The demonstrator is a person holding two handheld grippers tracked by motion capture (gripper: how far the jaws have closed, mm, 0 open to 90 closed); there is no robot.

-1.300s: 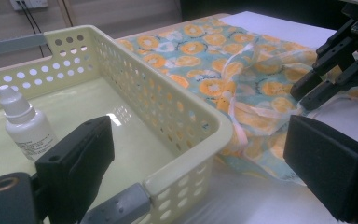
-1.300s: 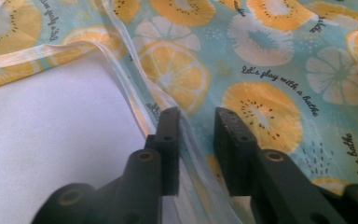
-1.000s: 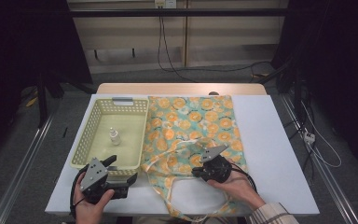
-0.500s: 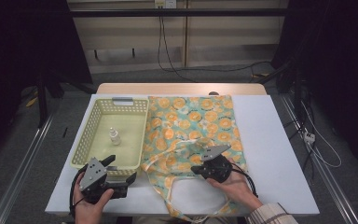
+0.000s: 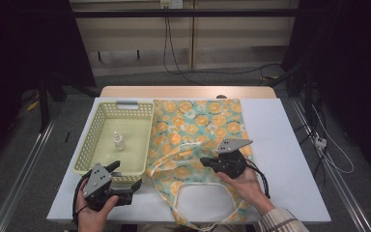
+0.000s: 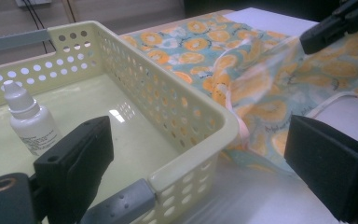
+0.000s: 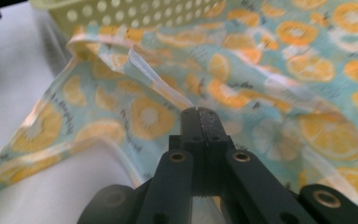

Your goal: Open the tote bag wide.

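Observation:
An orange-slice patterned cloth bag (image 5: 198,125) lies flat on the white table, its white handles trailing toward the front edge. My right gripper (image 5: 204,162) is shut on the bag's upper fabric edge near the opening. In the right gripper view the jaws (image 7: 199,114) meet with a fold of cloth (image 7: 149,77) running out from their tip, raised off the table. My left gripper (image 5: 125,177) rests open at the front right corner of the yellow basket (image 5: 125,107), its jaws (image 6: 200,172) on either side of that corner (image 6: 186,154). A small white dropper bottle (image 5: 119,141) stands inside the basket.
The basket (image 6: 168,93) sits directly left of the bag (image 6: 261,79), touching its edge. Bare white tabletop (image 5: 285,140) extends to the right of the bag. Cables and metal rails run along the floor around the table.
My right gripper has risen slightly, pulling the pinched fabric edge up with it. The left gripper has stayed in place.

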